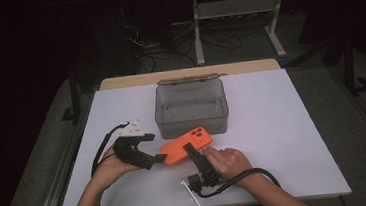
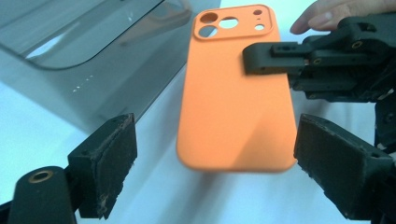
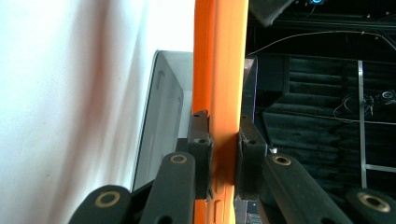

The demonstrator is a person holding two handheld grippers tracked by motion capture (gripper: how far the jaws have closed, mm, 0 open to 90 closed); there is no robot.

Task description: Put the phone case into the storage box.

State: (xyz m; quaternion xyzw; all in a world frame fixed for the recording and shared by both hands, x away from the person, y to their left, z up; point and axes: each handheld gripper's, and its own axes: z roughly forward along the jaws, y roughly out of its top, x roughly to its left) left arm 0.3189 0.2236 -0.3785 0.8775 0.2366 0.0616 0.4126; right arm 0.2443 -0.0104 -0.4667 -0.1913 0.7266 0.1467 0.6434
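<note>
The orange phone case (image 1: 186,144) is up off the white table (image 1: 284,139), held just in front of the smoky grey plastic box (image 1: 191,110), with its camera-cutout end nearest the box wall. The right gripper (image 1: 188,150) has it: in the right gripper view its two black jaws are pressed against either face of the case's long edge, which stands between them as a thin orange band (image 3: 219,93), so that tool is pinching the case firmly. The right hand (image 1: 229,161) sits behind it, cable curling away toward the table's near edge. The left gripper (image 1: 161,158) is at the case's other end, the plain bottom edge. Seen from the left gripper view, its jaws are spread to either side of that end, and their pads are not pressing on the case (image 2: 236,93); there is a clear gap on the left side, and the right pad stands just beside the corner. So the left tool is loose around the case rather than gripping it. That same view shows the right gripper (image 2: 254,58) clamped across the upper side of the case, with the box (image 2: 84,60) off to the left, empty-looking and lidless. The left hand (image 1: 109,167) rests low near the table's left side.
</note>
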